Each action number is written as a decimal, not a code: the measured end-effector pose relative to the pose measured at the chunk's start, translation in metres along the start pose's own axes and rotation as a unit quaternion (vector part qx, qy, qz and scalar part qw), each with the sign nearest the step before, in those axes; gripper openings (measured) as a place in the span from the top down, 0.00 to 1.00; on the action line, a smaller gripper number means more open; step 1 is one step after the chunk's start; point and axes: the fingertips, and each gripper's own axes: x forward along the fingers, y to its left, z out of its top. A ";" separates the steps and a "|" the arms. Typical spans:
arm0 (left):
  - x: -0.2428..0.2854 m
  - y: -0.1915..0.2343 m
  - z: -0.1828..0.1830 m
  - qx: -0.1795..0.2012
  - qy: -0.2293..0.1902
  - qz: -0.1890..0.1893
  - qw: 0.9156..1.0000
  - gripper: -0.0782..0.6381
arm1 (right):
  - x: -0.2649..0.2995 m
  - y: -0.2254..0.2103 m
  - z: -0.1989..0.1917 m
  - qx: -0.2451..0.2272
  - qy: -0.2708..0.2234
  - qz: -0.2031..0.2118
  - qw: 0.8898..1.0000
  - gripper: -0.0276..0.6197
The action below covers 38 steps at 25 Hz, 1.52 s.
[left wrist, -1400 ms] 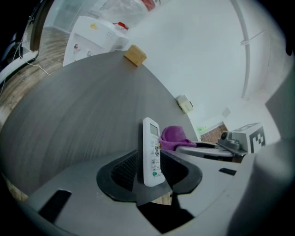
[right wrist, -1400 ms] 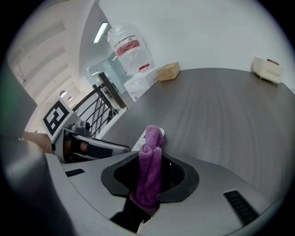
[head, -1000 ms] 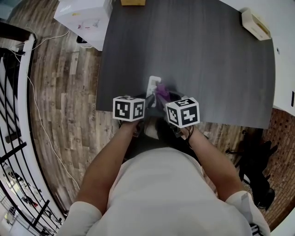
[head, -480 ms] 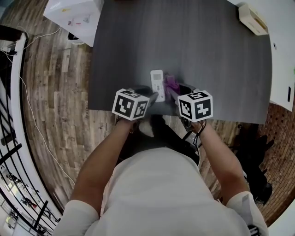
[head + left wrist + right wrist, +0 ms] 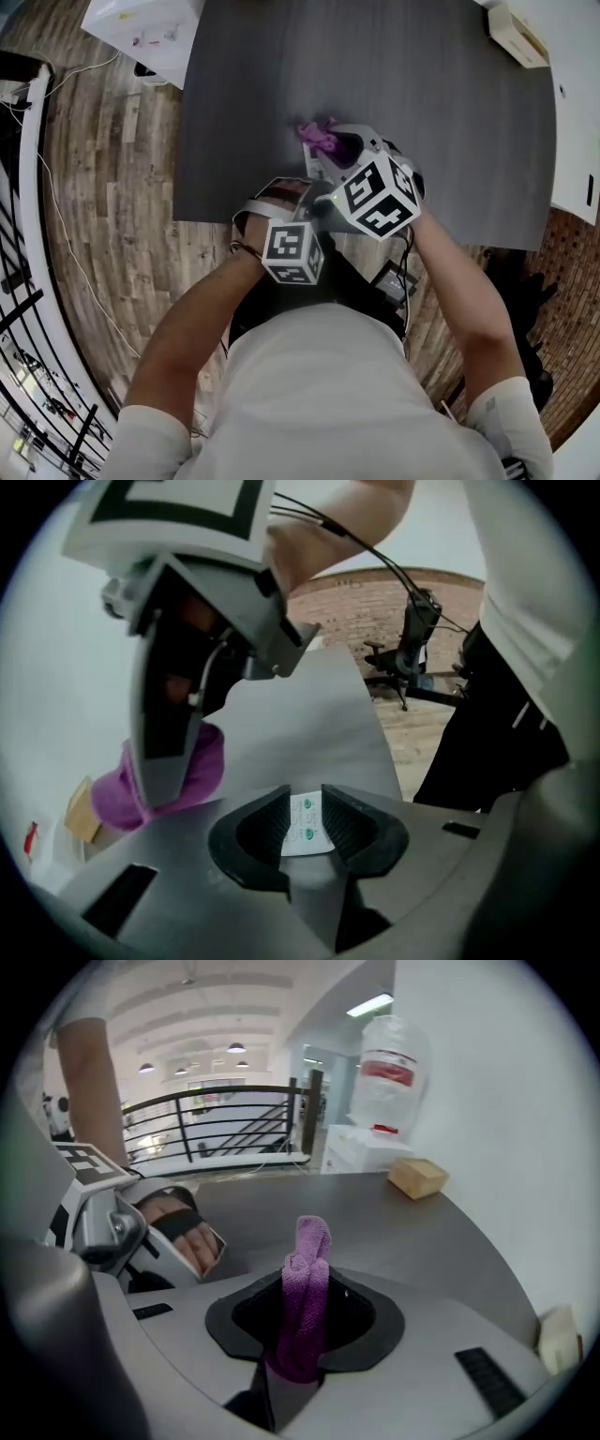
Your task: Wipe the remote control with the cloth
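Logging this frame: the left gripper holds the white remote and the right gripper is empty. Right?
No. The right gripper is not empty: the right gripper view shows its jaws shut on the purple cloth. The left gripper does hold the white remote, its jaws having just closed further on it.

No text is legible; the red label (image 5: 386,1069) on the water bottle (image 5: 392,1110) is blurred.

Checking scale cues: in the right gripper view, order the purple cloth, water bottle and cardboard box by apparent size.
1-2. The purple cloth and water bottle look about alike; the cloth is far nearer the camera, so no ranking.
3. The cardboard box, clearly smallest.
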 end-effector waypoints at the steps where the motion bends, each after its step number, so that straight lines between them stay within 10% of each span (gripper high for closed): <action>1: 0.002 -0.002 0.001 -0.007 -0.009 -0.010 1.000 0.76 | 0.007 0.008 0.006 -0.018 -0.003 0.018 1.000 0.80; 6: 0.002 -0.002 0.000 -0.123 -0.073 -0.046 0.989 0.82 | 0.031 0.037 -0.002 -0.033 0.021 0.098 0.994 0.80; 12: 0.000 0.008 -0.004 -0.202 -0.113 -0.040 0.972 0.87 | 0.021 0.032 -0.024 -0.097 0.050 0.099 0.989 0.80; 19: 0.002 0.008 -0.003 -0.211 -0.119 -0.046 0.969 0.87 | 0.014 0.024 -0.046 -0.181 0.094 0.078 0.976 0.80; 29: 0.002 0.007 -0.003 -0.214 -0.118 -0.052 0.968 0.87 | 0.000 -0.022 -0.108 -0.185 0.203 0.011 0.962 0.80; 38: 0.001 0.008 -0.004 -0.216 -0.119 -0.054 0.968 0.87 | 0.017 -0.005 -0.012 -0.163 0.072 -0.026 0.984 0.80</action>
